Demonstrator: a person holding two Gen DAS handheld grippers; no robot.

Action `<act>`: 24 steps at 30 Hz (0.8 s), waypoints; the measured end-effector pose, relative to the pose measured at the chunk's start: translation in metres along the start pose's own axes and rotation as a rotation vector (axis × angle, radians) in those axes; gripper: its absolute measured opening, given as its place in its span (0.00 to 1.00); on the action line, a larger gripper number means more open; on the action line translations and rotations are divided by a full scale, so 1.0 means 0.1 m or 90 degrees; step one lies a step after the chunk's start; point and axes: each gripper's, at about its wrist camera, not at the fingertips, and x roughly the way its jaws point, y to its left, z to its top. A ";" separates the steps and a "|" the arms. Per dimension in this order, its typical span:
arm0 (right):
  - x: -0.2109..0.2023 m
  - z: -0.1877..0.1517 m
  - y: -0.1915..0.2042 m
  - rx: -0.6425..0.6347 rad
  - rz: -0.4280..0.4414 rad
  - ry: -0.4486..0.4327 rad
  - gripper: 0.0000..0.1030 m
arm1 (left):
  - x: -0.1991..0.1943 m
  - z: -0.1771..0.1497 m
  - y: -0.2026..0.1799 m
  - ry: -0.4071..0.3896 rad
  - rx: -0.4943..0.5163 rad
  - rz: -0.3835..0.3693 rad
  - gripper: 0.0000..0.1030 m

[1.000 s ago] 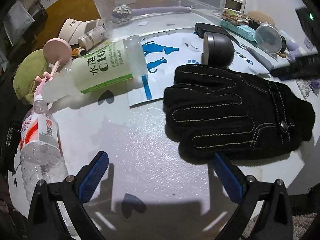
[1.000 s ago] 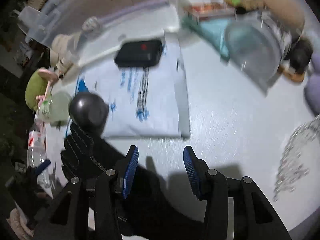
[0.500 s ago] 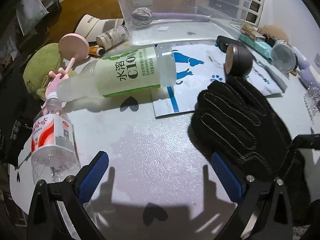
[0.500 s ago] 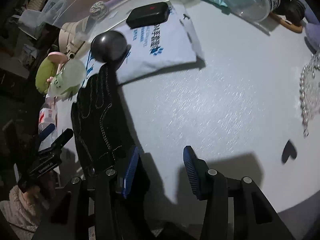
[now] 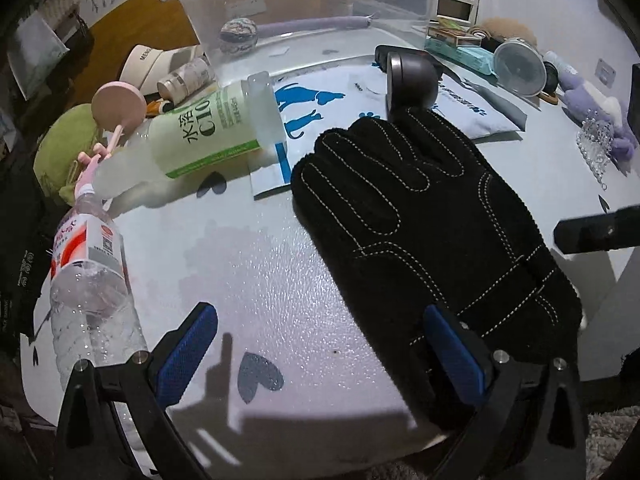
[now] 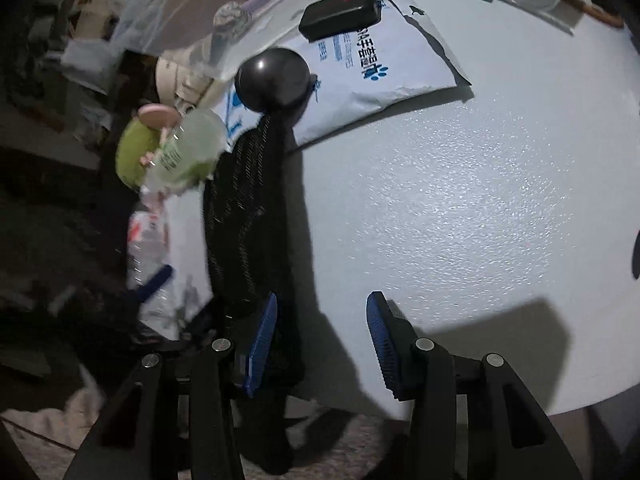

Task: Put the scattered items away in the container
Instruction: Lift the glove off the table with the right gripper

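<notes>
A black stitched glove (image 5: 432, 236) lies on the white table, fingers toward the clear plastic container (image 5: 320, 8) at the back. My left gripper (image 5: 320, 352) is open and low over the table, its right finger beside the glove's cuff. My right gripper (image 6: 320, 340) is open at the table's front edge, with the glove (image 6: 248, 220) just left of its left finger. A green-labelled bottle (image 5: 208, 136), a water bottle (image 5: 88, 280) and a dark round can (image 5: 412, 80) lie nearby.
A white mailer bag (image 5: 400, 112) lies under the can, with a black case (image 6: 340, 12) on it. A pink stand (image 5: 116, 112), a green pouch (image 5: 64, 148), a clear cup (image 5: 520, 72), a purple plush toy (image 5: 592, 112) and a bead chain (image 5: 596, 148) crowd the table's edges.
The left gripper has shifted so the glove now lies closer and more upright in its view. The right gripper has pulled back toward the table's front edge. Both stay open.
</notes>
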 end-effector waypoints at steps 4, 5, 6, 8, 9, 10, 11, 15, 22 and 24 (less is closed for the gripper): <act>0.05 0.05 0.05 -0.007 0.030 0.016 0.46 | 0.02 -0.02 0.02 0.000 -0.010 -0.007 1.00; 0.07 0.06 0.07 -0.010 0.033 0.023 0.46 | 0.02 -0.02 0.03 0.000 -0.013 -0.009 1.00; 0.10 0.06 0.09 -0.013 0.039 0.030 0.46 | 0.03 -0.03 0.03 0.000 -0.015 -0.010 1.00; 0.15 0.04 0.12 -0.018 0.045 0.045 0.46 | 0.03 -0.04 0.03 0.000 -0.019 -0.013 1.00; 0.17 0.02 0.13 -0.019 0.045 0.052 0.46 | 0.04 -0.04 0.03 0.001 -0.021 -0.016 1.00; 0.18 0.00 0.13 -0.019 0.045 0.059 0.46 | 0.04 -0.04 0.04 0.002 -0.023 -0.018 1.00; 0.16 -0.04 0.12 -0.017 0.045 0.063 0.46 | 0.05 -0.04 0.04 0.003 -0.025 -0.020 1.00; 0.01 -0.19 0.09 -0.021 0.026 0.049 0.46 | 0.06 -0.04 0.07 0.015 -0.045 -0.030 1.00; 0.12 -0.32 0.10 -0.004 0.056 0.087 0.46 | 0.09 -0.05 0.12 0.026 -0.078 -0.055 1.00; 0.22 -0.34 0.12 0.001 0.080 0.109 0.46 | 0.08 -0.05 0.11 0.024 -0.077 -0.053 1.00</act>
